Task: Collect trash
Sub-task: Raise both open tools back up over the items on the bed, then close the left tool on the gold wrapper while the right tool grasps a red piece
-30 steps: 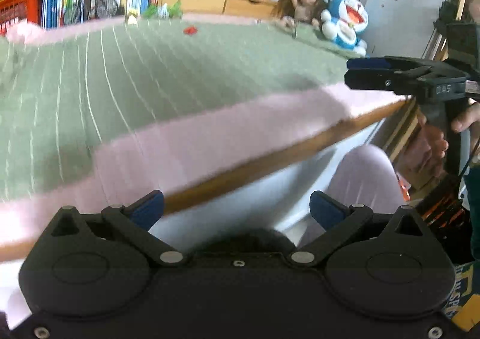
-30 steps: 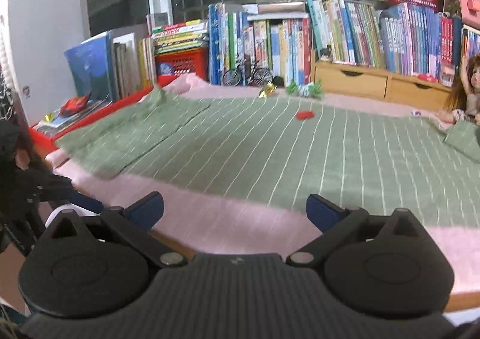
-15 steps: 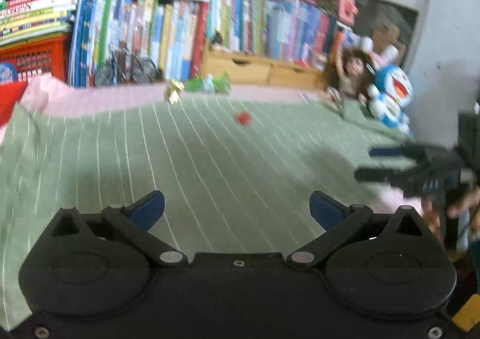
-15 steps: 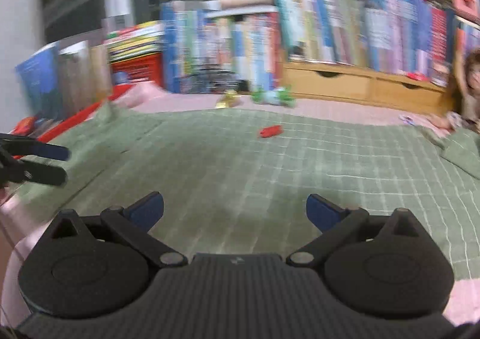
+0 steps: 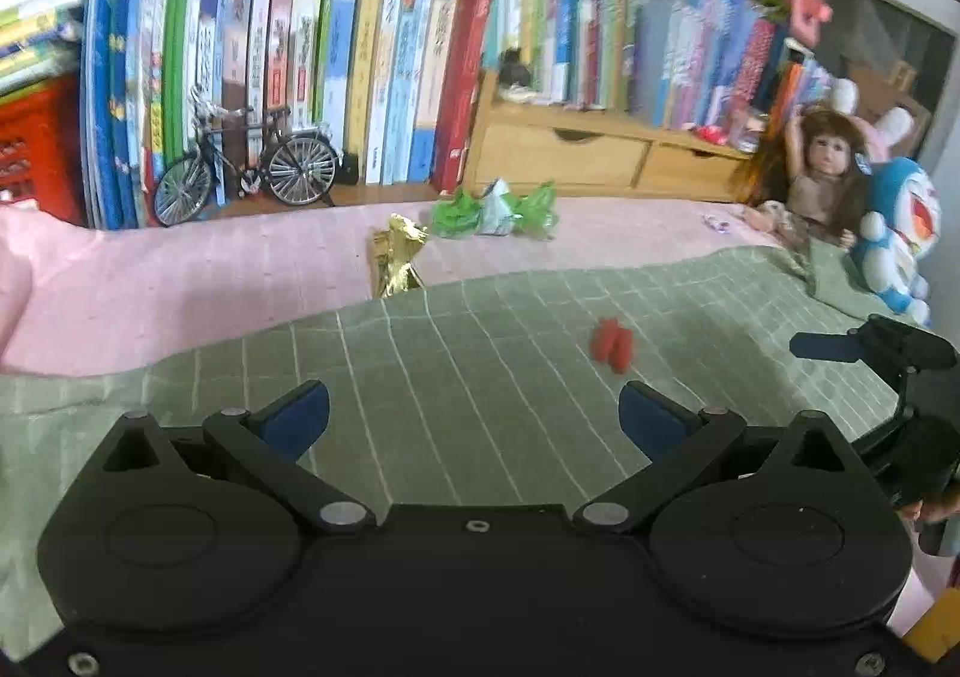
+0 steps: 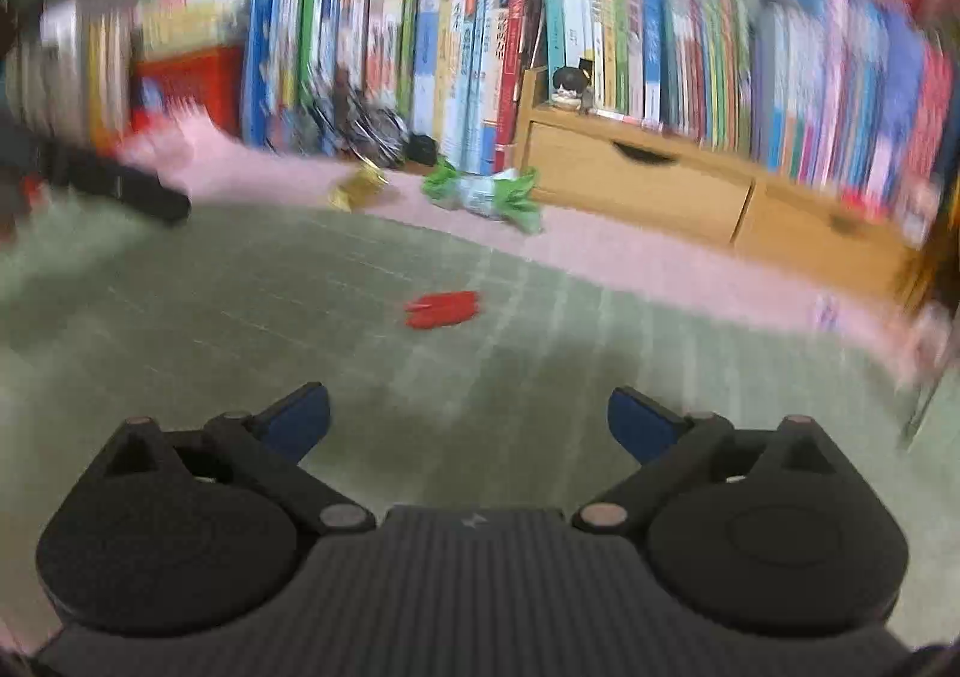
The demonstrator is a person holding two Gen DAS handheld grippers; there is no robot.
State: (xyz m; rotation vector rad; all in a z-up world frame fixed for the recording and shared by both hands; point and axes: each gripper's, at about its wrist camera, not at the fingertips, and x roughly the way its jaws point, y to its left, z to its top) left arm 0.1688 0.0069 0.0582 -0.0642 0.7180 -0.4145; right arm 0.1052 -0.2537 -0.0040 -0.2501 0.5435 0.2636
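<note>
A small red wrapper (image 5: 612,351) (image 6: 443,309) lies on the green striped cloth (image 5: 480,353) (image 6: 240,293). Farther back on the pink cloth, a crumpled gold wrapper (image 5: 397,255) (image 6: 357,186) sits left of a green and white wrapper (image 5: 495,209) (image 6: 483,191). My left gripper (image 5: 474,414) is open and empty, low over the green cloth, short of the red wrapper. My right gripper (image 6: 468,418) is also open and empty, with the red wrapper ahead of it. In the left wrist view the right gripper's blue-tipped finger (image 5: 825,346) shows at the right edge.
A row of books (image 5: 360,65) (image 6: 540,29), a model bicycle (image 5: 246,164) and a wooden drawer unit (image 5: 576,161) (image 6: 708,185) line the back. A doll (image 5: 822,167) and a blue plush toy (image 5: 900,233) sit at the back right. A red crate (image 5: 30,137) stands at the left.
Both grippers have moved forward over the bed toward the wrappers, which now look much larger and closer. Both stay open.
</note>
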